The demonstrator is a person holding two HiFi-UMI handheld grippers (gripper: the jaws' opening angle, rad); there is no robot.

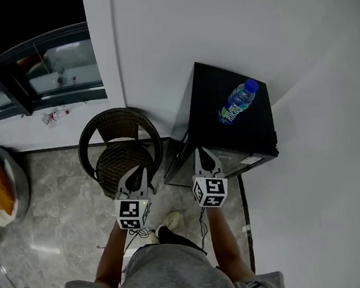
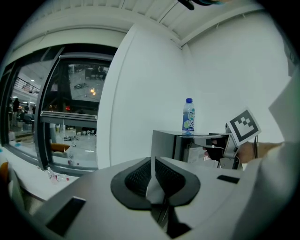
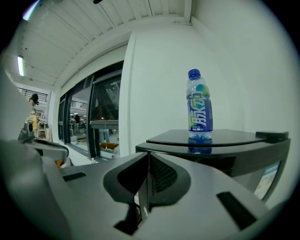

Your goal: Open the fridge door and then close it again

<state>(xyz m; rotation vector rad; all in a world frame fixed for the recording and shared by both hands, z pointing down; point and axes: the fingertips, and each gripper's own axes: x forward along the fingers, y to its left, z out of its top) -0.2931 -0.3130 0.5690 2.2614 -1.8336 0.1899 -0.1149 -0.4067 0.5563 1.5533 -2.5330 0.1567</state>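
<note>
White walls point(image 1: 217, 19) meeting at a corner; pale marble-pattern floor point(image 1: 58, 212).

1. Fridge point(image 1: 259, 131): black, compact, set in the corner. Its front faces the person. From above it is hard to say whether the door sits fully flush, and the interior is not visible.
2. Window point(image 1: 48, 65): dark-framed, on the wall well left of the fridge.
3. Chair point(image 1: 121, 150): dark wicker with a round back, just beside the fridge's left side.
4. Bag point(image 1: 0, 183): pale, on the floor far left of the fridge, holding something orange.
5. Right gripper point(image 1: 203, 151): at the fridge's front top edge, near its left corner; contact is uncertain. Jaws pressed together with nothing between them.
6. Left gripper point(image 1: 137, 172): over the chair seat, left of the fridge and clear of it. Jaws drawn together, empty.
7. Bottle point(image 1: 238, 102): clear plastic with a blue cap and a blue-green label, upright on the fridge top toward the back.
</note>
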